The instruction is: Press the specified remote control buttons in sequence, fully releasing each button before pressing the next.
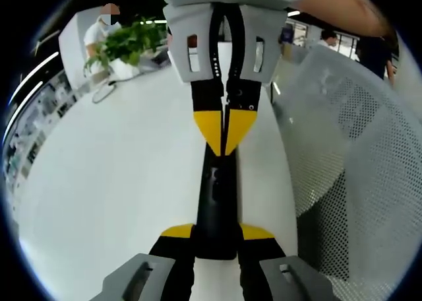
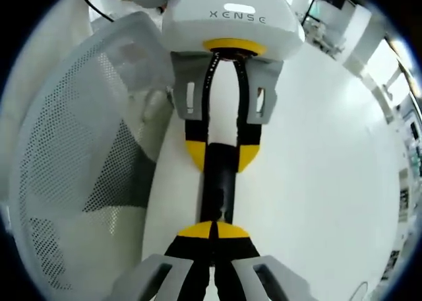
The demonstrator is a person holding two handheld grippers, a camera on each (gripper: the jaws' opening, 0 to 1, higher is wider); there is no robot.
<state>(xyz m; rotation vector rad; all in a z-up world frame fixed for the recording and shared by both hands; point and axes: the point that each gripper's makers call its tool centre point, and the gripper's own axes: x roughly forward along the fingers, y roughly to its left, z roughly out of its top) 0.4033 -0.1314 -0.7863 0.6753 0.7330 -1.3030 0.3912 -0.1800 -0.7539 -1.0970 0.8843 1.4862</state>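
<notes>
One black remote (image 1: 214,202) is lying on the white surface (image 1: 119,182); the left gripper (image 1: 216,238) is grasping its near end, and the right gripper (image 1: 224,133), clenched, is probably touching it.

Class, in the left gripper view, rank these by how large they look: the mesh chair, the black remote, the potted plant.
1. Mesh chair, by far the largest.
2. Remote.
3. Plant.

Remote and plant look close in area. The remote lies near the camera and the plant far off, so their true order is unsure.
</notes>
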